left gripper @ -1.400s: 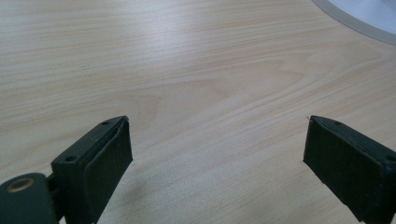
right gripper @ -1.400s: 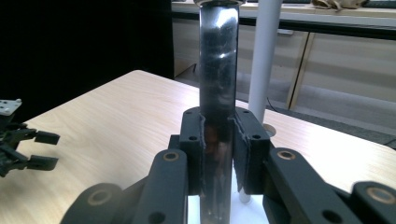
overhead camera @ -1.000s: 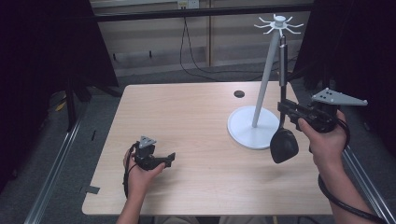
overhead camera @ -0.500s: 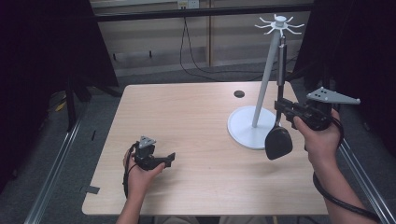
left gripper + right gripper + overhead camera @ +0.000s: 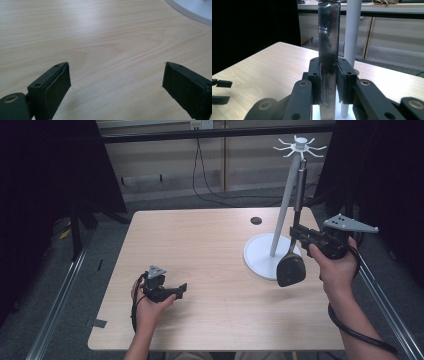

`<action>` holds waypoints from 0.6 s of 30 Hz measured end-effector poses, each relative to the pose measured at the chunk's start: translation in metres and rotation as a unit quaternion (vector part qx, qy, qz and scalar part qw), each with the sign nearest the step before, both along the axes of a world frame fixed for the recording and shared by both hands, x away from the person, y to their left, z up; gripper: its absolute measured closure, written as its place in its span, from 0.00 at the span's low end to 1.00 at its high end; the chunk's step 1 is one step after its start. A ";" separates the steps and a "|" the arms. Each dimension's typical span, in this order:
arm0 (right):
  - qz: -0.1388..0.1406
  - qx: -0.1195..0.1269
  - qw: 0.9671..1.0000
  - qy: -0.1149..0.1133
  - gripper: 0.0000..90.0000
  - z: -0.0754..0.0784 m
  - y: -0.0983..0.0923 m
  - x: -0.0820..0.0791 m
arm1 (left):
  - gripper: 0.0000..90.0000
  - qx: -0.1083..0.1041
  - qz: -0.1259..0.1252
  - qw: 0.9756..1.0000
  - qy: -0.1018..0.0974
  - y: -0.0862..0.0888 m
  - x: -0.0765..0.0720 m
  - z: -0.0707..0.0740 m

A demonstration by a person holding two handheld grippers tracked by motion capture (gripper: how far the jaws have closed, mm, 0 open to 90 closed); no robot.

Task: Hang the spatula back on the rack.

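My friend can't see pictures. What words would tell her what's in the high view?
A person's right gripper holds a black ladle by its handle beside a white stand with hooks on top, on a wooden table. The left gripper rests open on the table, holding nothing.

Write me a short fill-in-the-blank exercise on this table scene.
1. The right gripper is shut on the metal handle of a black ladle, which hangs head ____.
2. The left gripper rests with its jaws ____.
3. The white stand has a ____ base.

Missing words: down; open; round
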State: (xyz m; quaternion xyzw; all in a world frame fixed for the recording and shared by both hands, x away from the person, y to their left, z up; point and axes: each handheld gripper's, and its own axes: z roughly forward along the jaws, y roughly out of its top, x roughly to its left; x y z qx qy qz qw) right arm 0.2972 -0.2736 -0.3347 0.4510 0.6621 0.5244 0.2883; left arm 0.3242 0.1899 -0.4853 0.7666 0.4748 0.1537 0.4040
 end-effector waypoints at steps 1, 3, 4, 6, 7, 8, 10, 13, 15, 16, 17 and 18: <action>-0.001 0.000 1.000 0.000 0.85 0.000 0.000 0.000 | 0.09 0.000 0.000 1.000 0.001 0.000 0.000 0.000; -0.003 0.000 1.000 0.001 0.85 -0.001 0.001 0.001 | 0.09 0.004 -0.003 1.000 0.002 0.000 0.000 0.000; -0.001 0.000 1.000 -0.001 0.85 -0.001 0.001 0.002 | 0.09 0.004 -0.003 1.000 0.002 0.000 0.000 0.000; 0.000 0.001 1.000 -0.002 0.85 -0.001 0.001 0.002 | 0.09 0.003 -0.003 1.000 0.002 0.000 0.000 0.000; 0.001 0.002 1.000 -0.003 0.85 -0.002 0.001 0.002 | 0.09 0.001 0.000 1.000 0.000 0.000 0.000 0.000; -0.001 0.002 1.000 -0.003 0.85 -0.002 0.002 0.003 | 0.09 0.001 0.000 1.000 0.000 0.000 0.000 0.000; -0.003 -0.001 1.000 -0.004 0.85 -0.002 0.003 0.004 | 0.09 0.001 0.000 1.000 0.001 0.000 0.000 0.000; -0.002 -0.002 1.000 -0.004 0.85 -0.002 0.003 0.005 | 0.09 0.000 0.000 1.000 0.001 0.000 0.000 0.000; -0.004 -0.005 1.000 -0.003 0.85 -0.002 0.004 0.005 | 0.09 0.001 0.000 1.000 0.001 0.000 0.000 0.000; -0.004 -0.005 1.000 -0.003 0.85 -0.002 0.004 0.006 | 0.09 0.001 -0.001 1.000 0.002 0.001 0.000 0.000; -0.005 -0.005 1.000 -0.003 0.85 -0.002 0.005 0.006 | 0.09 0.000 -0.001 1.000 0.002 0.001 0.000 0.000; -0.005 -0.006 1.000 -0.003 0.85 -0.002 0.005 0.007 | 0.09 0.001 -0.001 1.000 0.001 0.001 0.000 0.000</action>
